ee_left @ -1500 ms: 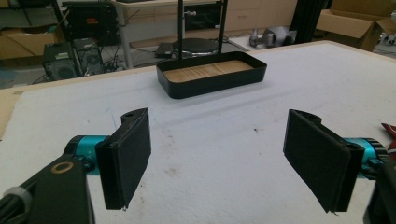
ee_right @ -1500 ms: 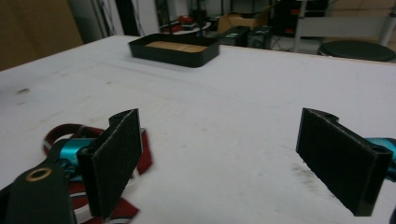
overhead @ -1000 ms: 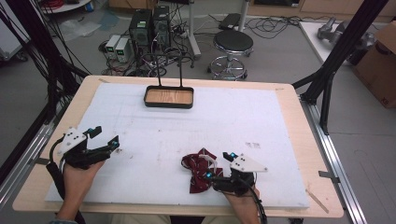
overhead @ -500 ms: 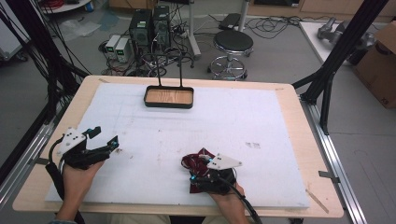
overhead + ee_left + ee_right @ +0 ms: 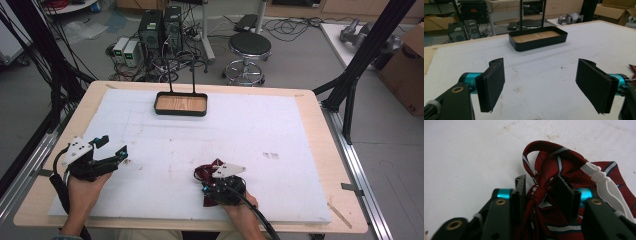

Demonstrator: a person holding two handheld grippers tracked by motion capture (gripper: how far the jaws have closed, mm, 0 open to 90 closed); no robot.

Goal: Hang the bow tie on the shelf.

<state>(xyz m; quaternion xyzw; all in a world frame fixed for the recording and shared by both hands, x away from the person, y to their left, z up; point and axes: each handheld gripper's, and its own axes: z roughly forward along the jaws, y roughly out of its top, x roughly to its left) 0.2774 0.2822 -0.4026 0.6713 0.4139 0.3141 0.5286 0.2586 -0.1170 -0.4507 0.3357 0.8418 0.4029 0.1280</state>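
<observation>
- We see even, bright overhead light in the high view; white counter (image 5: pixel 280 130) well lit, no hard glare.
- Shadows soft, short, tight under the left gripper (image 5: pixel 114 148).
- High view a bit soft, low-res; edges w/ mild bending.
- Right gripper view: near jaws dark, slightly blurred; striped cloth (image 5: pixel 554 162) sharper.
- Left gripper view: bkgd soft.

Counter (image 5: pixel 320 125): light wood top with rounded corners, covered almost to its edges by a white foam sheet (image 5: pixel 250 130) bearing scattered brown specks and faint scuffs.

Lying on the sheet:
- Black oblong tray (image 5: pixel 180 104), wood-lined floor, at the far middle; two thin black uprights rise at its back edge.
- Dark red striped cloth (image 5: pixel 206 174), bunched, with a white elastic strap, at the near edge right of centre; possibly a bow tie.
</observation>
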